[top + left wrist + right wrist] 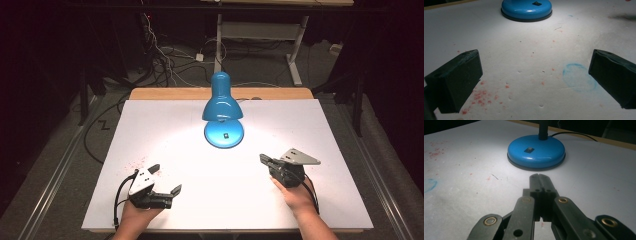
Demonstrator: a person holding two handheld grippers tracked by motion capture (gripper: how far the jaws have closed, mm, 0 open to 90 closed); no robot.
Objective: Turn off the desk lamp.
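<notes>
A blue desk lamp (pixel 223 107) stands on the white table (pixel 165 125), near the middle of its far edge, with its round base (pixel 224 133) on the white surface and its shade (pixel 223 106) tipped downward over that base. The lamp is lit and throws a bright pool of light across the middle of the table. A small dark switch (pixel 529 150) sits on top of the base, and a dark cord (pixel 574 134) runs from behind the stem toward the far edge. The left gripper (pixel 165 178) rests near the front left corner, held in the person's left hand (pixel 134 214); its jaws are spread wide apart with nothing between them, and in the left gripper view the bare table shows in the gap. The right gripper (pixel 263 159) sits toward the front right corner in the right hand (pixel 297 196), its jaws pressed together tip to tip and gripping nothing, pointing toward the lamp base. Both grippers are well apart from the lamp. Scattered red specks (pixel 477 96) mark the table near the left gripper, and a faint blue ring (pixel 579 77) is drawn on the surface just beside its right-hand jaw.
</notes>
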